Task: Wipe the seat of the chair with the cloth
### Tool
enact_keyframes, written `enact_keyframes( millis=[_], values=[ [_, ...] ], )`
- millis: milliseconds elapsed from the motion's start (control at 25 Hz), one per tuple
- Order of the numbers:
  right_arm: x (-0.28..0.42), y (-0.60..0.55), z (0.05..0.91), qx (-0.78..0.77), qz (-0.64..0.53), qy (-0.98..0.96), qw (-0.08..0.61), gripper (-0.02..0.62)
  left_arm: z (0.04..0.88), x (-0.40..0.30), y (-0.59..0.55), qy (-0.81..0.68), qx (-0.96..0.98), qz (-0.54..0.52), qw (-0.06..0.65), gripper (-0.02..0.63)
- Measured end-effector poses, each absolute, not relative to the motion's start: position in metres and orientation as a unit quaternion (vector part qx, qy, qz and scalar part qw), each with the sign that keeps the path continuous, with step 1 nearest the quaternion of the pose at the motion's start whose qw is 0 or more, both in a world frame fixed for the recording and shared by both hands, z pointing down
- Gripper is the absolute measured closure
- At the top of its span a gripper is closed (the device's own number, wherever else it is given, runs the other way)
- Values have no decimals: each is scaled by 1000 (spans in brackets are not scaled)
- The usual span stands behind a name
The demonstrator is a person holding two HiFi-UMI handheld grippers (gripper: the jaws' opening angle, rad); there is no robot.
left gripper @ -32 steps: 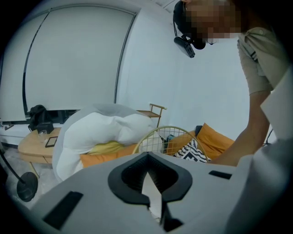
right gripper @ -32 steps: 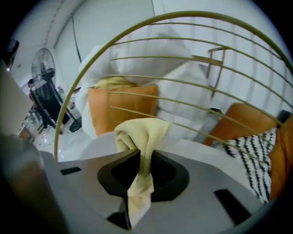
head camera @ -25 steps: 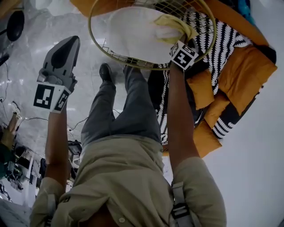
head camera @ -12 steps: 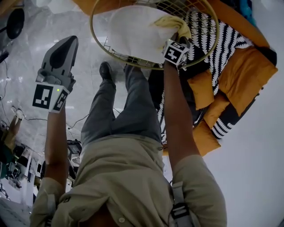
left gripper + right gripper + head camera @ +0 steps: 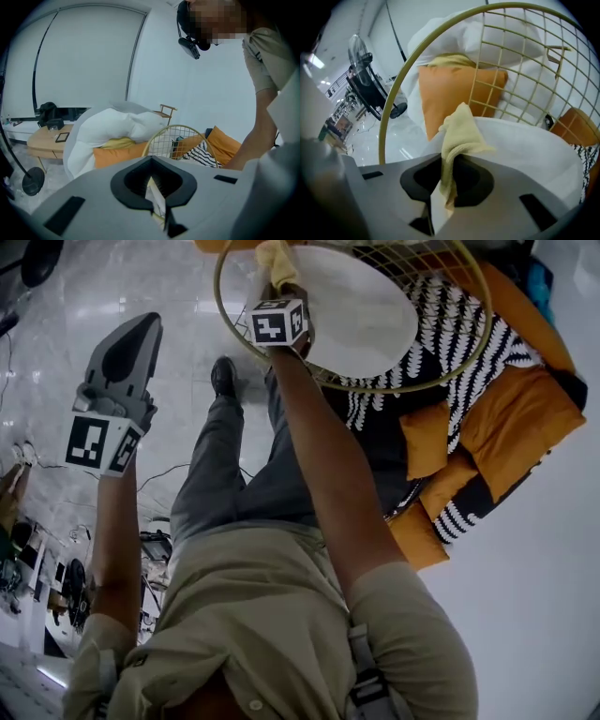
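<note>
The chair is a round gold wire frame [image 5: 466, 277] with a white seat cushion [image 5: 366, 310]. My right gripper [image 5: 281, 285] is shut on a pale yellow cloth [image 5: 278, 257] at the seat's left edge, by the rim. In the right gripper view the cloth [image 5: 459, 131] bunches up out of the jaws of the right gripper [image 5: 447, 187] and rests on the white seat [image 5: 525, 145], with the gold rim [image 5: 401, 84] arching over it. My left gripper [image 5: 136, 334] hangs off to the left above the floor, shut and empty. From the left gripper [image 5: 157, 206] the chair's wire back [image 5: 180, 138] shows in the distance.
Orange cushions [image 5: 511, 404] and a black-and-white striped fabric [image 5: 441, 352] lie right of the chair. The person's leg and black shoe [image 5: 223, 381] stand by its near rim. A floor fan [image 5: 370, 89] and a white duvet [image 5: 112, 126] over a low wooden table [image 5: 44, 138] are further off.
My right gripper has swept the cloth across the seat from its right side to the left rim. The left gripper has stayed where it was.
</note>
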State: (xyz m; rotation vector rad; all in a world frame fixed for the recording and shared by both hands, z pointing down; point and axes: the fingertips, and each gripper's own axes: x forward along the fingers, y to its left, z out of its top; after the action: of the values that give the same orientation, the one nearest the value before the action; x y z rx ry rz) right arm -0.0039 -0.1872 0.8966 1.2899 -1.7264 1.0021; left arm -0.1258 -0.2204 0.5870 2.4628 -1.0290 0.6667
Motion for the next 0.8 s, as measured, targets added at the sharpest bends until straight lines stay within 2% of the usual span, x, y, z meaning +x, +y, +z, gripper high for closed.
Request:
enact_keyframes(
  millis=[120,240,560,640,800],
  values=[
    [9,-180,894,499,392,-678,370,529,588,-125,-222,-365,879,238,194,591],
    [57,-167,899,518,398,-654,382,529,587,-113,-228,-352,885,237,192,591],
    [314,-65,859,710,412,-437,367,529,578,-62,-233,-308,905,233,179,592],
    [337,-46,852,718,409,-424,372,529,578,-50,-230,-298,908,234,178,591],
    [339,-46,846,713,403,-453,352,504,576,-34,-228,-284,913,234,175,591]
  ],
)
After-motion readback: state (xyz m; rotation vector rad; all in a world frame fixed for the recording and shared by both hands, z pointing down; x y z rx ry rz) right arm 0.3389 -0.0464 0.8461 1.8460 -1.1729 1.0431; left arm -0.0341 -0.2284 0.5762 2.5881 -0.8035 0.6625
